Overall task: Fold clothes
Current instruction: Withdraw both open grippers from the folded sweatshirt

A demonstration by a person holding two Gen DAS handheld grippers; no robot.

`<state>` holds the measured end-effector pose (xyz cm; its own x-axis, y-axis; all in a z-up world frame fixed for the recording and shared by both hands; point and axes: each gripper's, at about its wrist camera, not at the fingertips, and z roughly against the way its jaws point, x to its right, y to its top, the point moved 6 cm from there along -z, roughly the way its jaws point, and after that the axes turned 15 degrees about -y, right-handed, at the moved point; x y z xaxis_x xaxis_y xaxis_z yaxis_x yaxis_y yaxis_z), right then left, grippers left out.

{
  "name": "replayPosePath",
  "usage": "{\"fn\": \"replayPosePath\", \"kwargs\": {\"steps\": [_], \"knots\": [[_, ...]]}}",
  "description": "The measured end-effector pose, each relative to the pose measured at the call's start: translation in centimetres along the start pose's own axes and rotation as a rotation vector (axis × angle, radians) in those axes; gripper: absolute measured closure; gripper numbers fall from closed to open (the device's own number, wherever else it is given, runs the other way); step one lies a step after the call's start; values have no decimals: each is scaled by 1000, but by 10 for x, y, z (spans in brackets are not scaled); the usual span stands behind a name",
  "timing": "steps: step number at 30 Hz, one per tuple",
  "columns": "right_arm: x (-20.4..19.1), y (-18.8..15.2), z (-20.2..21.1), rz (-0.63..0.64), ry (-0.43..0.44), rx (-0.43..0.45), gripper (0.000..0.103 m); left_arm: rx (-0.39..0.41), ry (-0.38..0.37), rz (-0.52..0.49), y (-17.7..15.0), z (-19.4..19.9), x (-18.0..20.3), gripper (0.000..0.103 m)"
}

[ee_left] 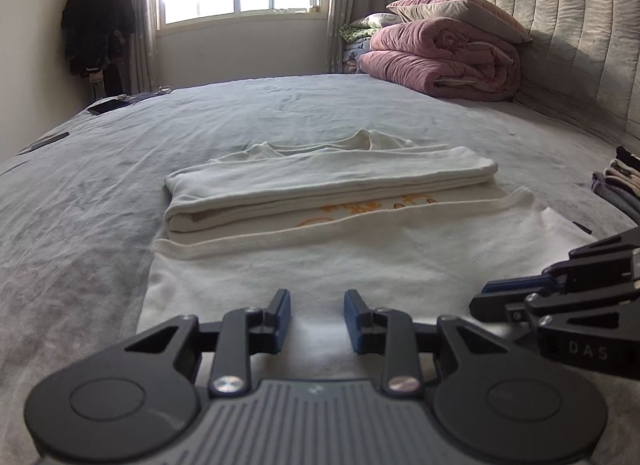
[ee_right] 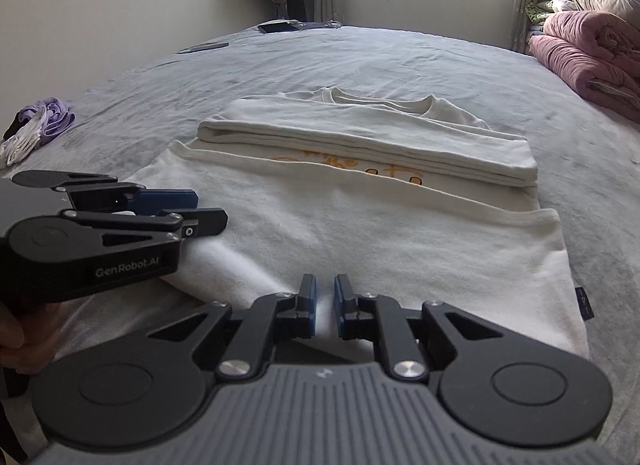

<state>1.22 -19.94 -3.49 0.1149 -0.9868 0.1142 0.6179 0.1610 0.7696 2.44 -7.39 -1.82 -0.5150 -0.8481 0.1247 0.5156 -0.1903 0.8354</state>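
Observation:
A cream T-shirt (ee_left: 340,261) with an orange print lies partly folded on the grey bed; its sides are folded into a thick band (ee_left: 320,189) across the middle, with the collar beyond. It also shows in the right wrist view (ee_right: 380,233). My left gripper (ee_left: 316,321) is open just over the shirt's near hem, holding nothing. My right gripper (ee_right: 325,305) is open by a narrow gap over the same hem, with no cloth between the pads. Each gripper shows in the other's view: the right one (ee_left: 492,297) and the left one (ee_right: 200,209).
Rolled pink quilts and pillows (ee_left: 444,53) lie by the grey headboard (ee_left: 580,45). A stack of folded clothes (ee_left: 620,181) is at the right edge. Purple and white garments (ee_right: 36,129) lie at left. A phone (ee_right: 276,27) and a dark flat item (ee_right: 204,47) lie far back.

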Motion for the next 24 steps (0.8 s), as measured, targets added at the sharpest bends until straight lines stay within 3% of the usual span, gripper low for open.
{"fn": "replayPosePath", "kwargs": {"steps": [8,11,14,24], "knots": [[-6,1,14,8,58,62,86,30,-24,-58,0,12,13,68],[-12,-4,8,44,54,36,86,10,-28,-90,-5,9,20,68],[-13,-6,6,59,50,23,86,-37,-17,-78,-9,1,18,66],[-6,-6,8,91,43,9,91,-35,-26,-28,-14,9,9,64]]}}
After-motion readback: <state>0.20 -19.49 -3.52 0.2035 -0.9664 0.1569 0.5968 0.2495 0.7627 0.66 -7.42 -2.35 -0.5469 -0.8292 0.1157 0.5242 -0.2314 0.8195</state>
